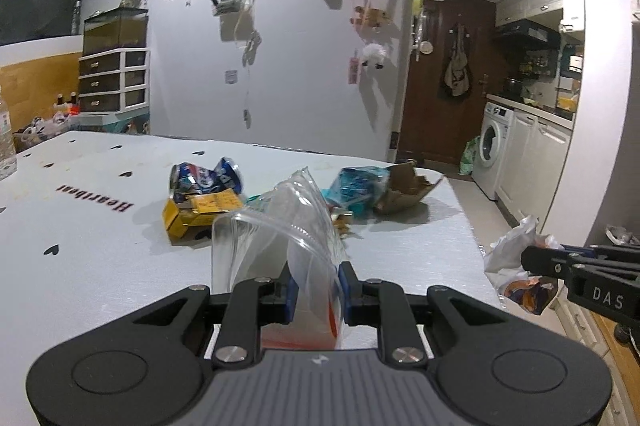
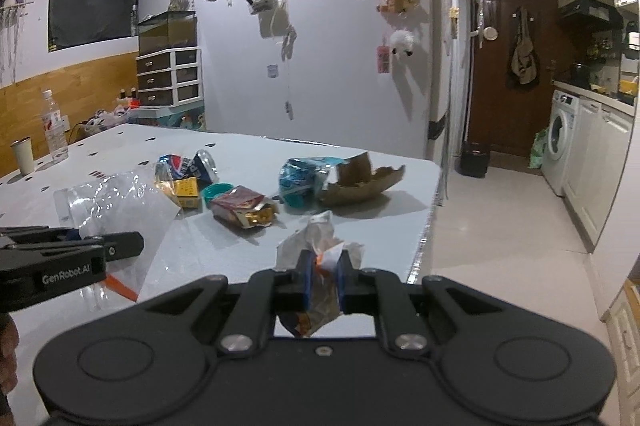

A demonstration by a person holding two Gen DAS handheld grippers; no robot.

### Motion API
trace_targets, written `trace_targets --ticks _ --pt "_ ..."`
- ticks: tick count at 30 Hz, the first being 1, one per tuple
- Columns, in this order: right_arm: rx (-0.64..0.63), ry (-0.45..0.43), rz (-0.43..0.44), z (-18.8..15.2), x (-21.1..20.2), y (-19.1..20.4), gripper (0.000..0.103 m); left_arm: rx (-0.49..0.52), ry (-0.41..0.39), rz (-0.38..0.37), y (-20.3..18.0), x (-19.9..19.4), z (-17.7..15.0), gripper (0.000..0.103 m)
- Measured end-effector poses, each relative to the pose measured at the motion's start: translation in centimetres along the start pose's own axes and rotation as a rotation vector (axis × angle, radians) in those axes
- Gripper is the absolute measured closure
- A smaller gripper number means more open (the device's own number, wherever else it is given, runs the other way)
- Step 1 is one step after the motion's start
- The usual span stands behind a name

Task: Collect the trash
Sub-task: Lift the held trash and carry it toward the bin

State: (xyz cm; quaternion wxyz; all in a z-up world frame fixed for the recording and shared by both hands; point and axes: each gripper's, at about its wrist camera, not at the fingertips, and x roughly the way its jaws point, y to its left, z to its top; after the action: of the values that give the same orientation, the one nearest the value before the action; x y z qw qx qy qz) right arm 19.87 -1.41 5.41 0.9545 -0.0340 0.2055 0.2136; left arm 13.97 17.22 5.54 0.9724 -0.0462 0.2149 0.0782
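While the left hand-held gripper (image 1: 316, 290) is clamped on a clear plastic zip bag (image 1: 276, 230) above the white counter (image 1: 100, 266), the right hand-held gripper (image 2: 323, 276) is clamped on a crumpled white paper wrapper (image 2: 320, 238). Beyond the bag lie a crushed blue soda can (image 1: 206, 178), a yellow carton (image 1: 200, 214) and torn brown cardboard (image 1: 408, 188).

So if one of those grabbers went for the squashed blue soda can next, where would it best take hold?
Probably across the crushed middle of the soda can, coming from above and the near side. It lies on its side, creased at the waist, so that flattened part suits narrow jaws better than the round ends. The yellow box sits close in front, so a low approach looks blocked.
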Motion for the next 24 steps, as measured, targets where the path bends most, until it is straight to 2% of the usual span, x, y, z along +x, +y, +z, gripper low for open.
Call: trace_targets --ticks 24 --pt "0.107 -0.005 -0.155 -4.8 -7.3 -9.6 0.091 0.106 0.021 -0.165 -11.3 -1.8 -2.5 0.081"
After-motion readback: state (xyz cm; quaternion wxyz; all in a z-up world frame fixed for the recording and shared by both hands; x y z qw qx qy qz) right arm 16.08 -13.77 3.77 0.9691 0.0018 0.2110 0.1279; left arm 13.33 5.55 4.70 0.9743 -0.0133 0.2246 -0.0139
